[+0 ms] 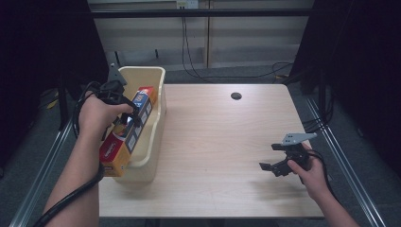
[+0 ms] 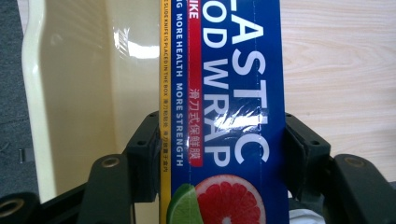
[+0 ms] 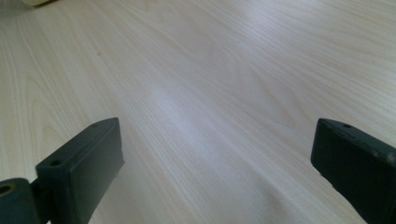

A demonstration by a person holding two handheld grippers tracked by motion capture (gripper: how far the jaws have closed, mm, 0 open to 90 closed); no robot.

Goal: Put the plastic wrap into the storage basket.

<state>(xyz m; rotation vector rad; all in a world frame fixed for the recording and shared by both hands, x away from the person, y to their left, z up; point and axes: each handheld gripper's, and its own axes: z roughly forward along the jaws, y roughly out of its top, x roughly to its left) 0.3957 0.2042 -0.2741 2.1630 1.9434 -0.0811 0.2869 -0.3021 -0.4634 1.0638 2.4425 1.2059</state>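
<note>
A long plastic food wrap box point(image 1: 126, 135), blue with orange ends, lies tilted over the cream plastic bin point(image 1: 151, 132) at the table's left edge. My left gripper point(image 1: 128, 117) is shut on the box's middle. In the left gripper view both black pads press the sides of the food wrap box point(image 2: 224, 112), with the cream bin point(image 2: 70, 93) below and beside it. My right gripper point(image 1: 274, 168) rests low over the table at the right, open, with only bare wood between its jaws point(image 3: 215, 168).
The wooden table point(image 1: 222, 142) has a dark round cable hole point(image 1: 236, 96) near its far edge. Metal rails run along both sides of the table. Cables hang at the back wall. Dark curtains close in left and right.
</note>
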